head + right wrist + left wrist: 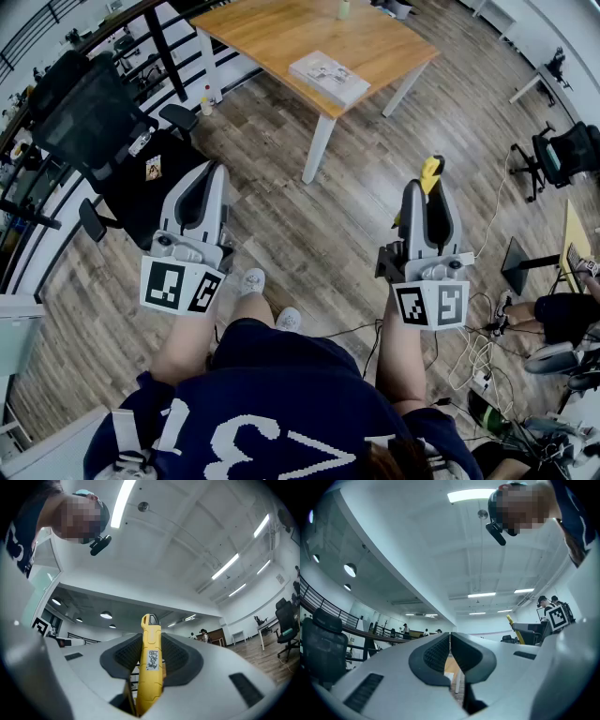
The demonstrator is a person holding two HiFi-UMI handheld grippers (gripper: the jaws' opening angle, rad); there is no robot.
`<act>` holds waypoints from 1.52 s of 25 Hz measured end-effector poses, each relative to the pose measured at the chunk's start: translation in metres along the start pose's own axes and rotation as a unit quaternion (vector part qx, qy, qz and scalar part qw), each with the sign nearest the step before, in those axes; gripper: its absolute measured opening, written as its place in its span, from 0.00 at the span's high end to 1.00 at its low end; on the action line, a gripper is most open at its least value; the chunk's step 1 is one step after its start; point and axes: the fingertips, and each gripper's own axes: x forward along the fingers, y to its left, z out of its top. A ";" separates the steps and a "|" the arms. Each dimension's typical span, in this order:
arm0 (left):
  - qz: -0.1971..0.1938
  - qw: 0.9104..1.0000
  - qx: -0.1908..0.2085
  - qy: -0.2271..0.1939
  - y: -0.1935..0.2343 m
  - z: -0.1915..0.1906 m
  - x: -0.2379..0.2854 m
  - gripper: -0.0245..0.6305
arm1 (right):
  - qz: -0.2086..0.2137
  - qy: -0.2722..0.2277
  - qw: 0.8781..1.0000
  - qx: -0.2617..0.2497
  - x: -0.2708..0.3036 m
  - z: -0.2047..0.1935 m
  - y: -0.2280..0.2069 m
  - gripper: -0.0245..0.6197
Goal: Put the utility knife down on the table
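My right gripper [426,190] is shut on a yellow utility knife [430,172], whose end pokes out past the jaw tips. In the right gripper view the knife [150,667] stands upright between the dark ribbed pads [178,656], with a small label on its body, and the right gripper [151,641] points up toward the ceiling. My left gripper [216,172] is held at the same height to the left. Its jaw tips meet in the left gripper view [450,637] and nothing is between them. Both grippers hang over the wooden floor, short of the wooden table [281,33].
A white box [328,75] lies near the table's front corner, and a green bottle [344,7] stands at its far side. A black office chair [103,141] is on the left. Cables and a power strip [480,361] lie on the floor at right, near a seated person [562,314].
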 end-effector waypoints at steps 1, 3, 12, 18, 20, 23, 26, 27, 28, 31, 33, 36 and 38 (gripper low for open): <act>0.000 1.000 0.001 0.000 -0.004 -0.001 -0.001 0.93 | 0.002 -0.005 1.000 0.004 -0.005 0.002 -0.001 0.75; -0.001 1.000 0.002 0.000 -0.013 -0.001 -0.004 0.93 | 0.006 -0.011 1.000 0.009 -0.014 0.007 -0.002 0.75; -0.003 1.000 0.007 0.001 -0.028 0.005 -0.011 0.93 | -0.001 -0.020 0.999 0.028 -0.031 0.023 -0.009 0.75; -0.001 1.000 0.003 0.017 -0.027 -0.012 -0.004 0.93 | -0.010 -0.017 0.999 0.037 -0.032 0.016 -0.020 0.75; -0.003 1.000 0.001 0.018 -0.023 -0.017 0.007 0.93 | -0.014 -0.017 0.999 0.037 -0.025 0.012 -0.026 0.75; -0.007 1.000 0.001 0.016 -0.018 -0.023 0.029 0.93 | -0.018 -0.017 0.999 0.034 -0.012 0.006 -0.037 0.75; -0.007 1.000 0.002 0.009 -0.006 -0.024 0.057 0.93 | -0.019 -0.017 0.999 0.033 0.010 -0.001 -0.048 0.75; -0.008 1.000 0.002 0.009 0.000 -0.026 0.067 0.93 | -0.020 -0.018 0.999 0.033 0.019 -0.003 -0.052 0.75; -0.009 1.000 0.002 0.009 0.006 -0.027 0.078 0.93 | -0.021 -0.019 0.999 0.033 0.030 -0.005 -0.056 0.75; -0.014 1.000 0.006 0.006 0.024 -0.029 0.114 0.93 | -0.023 -0.024 0.999 0.033 0.066 -0.010 -0.067 0.75; -0.018 1.000 0.010 0.002 0.038 -0.027 0.141 0.93 | -0.024 -0.028 0.999 0.032 0.093 -0.013 -0.075 0.75; -0.022 1.000 0.013 -0.001 0.062 -0.028 0.178 0.93 | -0.025 -0.034 0.999 0.031 0.134 -0.019 -0.083 0.75; -0.026 1.000 0.013 -0.001 0.077 -0.031 0.200 0.93 | -0.027 -0.035 0.999 0.028 0.160 -0.025 -0.086 0.75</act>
